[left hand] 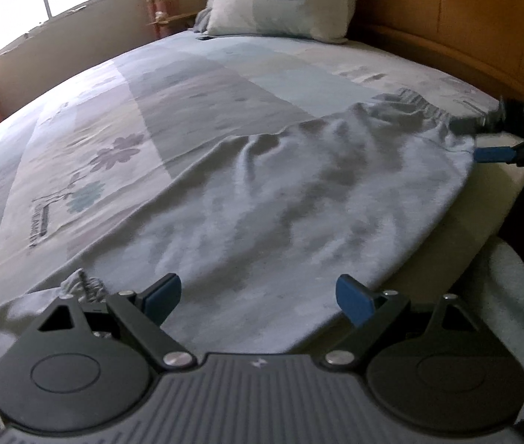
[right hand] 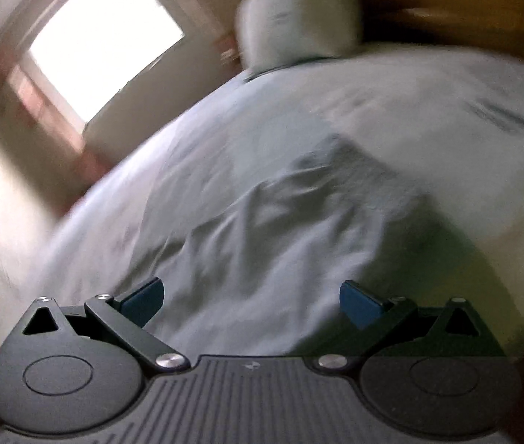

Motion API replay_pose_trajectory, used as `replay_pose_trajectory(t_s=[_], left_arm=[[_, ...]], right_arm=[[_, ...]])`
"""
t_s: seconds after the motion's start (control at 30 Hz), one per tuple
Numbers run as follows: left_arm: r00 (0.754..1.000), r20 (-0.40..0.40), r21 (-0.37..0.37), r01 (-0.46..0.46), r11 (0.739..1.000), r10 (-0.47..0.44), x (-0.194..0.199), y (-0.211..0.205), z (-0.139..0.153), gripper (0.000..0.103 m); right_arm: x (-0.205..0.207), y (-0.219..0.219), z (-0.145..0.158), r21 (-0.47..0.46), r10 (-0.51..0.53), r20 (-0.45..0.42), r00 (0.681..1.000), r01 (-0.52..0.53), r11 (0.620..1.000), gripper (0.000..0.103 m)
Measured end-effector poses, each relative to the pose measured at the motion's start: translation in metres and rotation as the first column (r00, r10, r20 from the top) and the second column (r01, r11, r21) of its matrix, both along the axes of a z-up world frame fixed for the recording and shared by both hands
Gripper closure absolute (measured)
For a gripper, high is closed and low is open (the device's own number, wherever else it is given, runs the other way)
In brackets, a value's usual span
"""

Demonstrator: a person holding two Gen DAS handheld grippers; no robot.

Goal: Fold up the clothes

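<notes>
Bedroom daylight from a window (left hand: 40, 0) falls on a bed (left hand: 77, 118) with a patterned sheet, a pillow (left hand: 280, 0) at its head and a wooden headboard (left hand: 465, 18) beside it. A pale grey garment (left hand: 262, 203) lies spread and wrinkled along the bed's near edge, its gathered elastic waistband (left hand: 421, 111) toward the headboard corner. No fold looks made yet; judging by this, the work is at its start, with smoothing and every fold still to do. The left gripper (left hand: 260, 292) hovers over the garment's near end, fingers spread wide, pinching nothing. The right gripper (right hand: 252, 296) is at the waistband end; its blurred view shows fingers spread, nothing between them.
</notes>
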State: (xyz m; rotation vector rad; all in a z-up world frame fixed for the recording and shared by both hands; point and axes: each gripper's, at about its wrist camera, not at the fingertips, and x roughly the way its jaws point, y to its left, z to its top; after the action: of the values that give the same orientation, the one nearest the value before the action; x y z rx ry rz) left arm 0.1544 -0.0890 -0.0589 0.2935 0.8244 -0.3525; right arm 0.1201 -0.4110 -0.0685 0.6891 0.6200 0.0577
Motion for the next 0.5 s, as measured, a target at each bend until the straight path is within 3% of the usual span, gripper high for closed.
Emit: replay_pose_trajectory(t_s=[0.1, 0.2, 0.33, 0.5], left_arm=[[1.000, -0.014, -0.007, 0.016, 1.000, -0.016, 0.001, -0.005, -0.003, 0.012], [0.999, -0.029, 0.001, 0.024, 1.000, -0.024, 0.004, -0.008, -0.006, 0.012], [0.999, -0.034, -0.001, 0.023, 1.000, -0.023, 0.005, -0.009, -0.006, 0.012], [0.999, -0.042, 0.001, 0.016, 1.000, -0.016, 0.006, -0.007, -0.009, 0.012]], right_arm=[[0.000, -0.039, -0.016, 0.199, -0.067, -0.032, 0.997, 0.072, 0.977, 0.000], [0.002, -0.072, -0.029, 0.348, -0.120, -0.054, 0.991, 0.132, 0.928, 0.000], [0.016, -0.092, -0.044, 0.423, -0.139, -0.125, 0.982, 0.180, 0.888, 0.000], [0.037, -0.086, -0.051, 0.467, -0.088, -0.166, 0.982, 0.157, 0.870, 0.000]])
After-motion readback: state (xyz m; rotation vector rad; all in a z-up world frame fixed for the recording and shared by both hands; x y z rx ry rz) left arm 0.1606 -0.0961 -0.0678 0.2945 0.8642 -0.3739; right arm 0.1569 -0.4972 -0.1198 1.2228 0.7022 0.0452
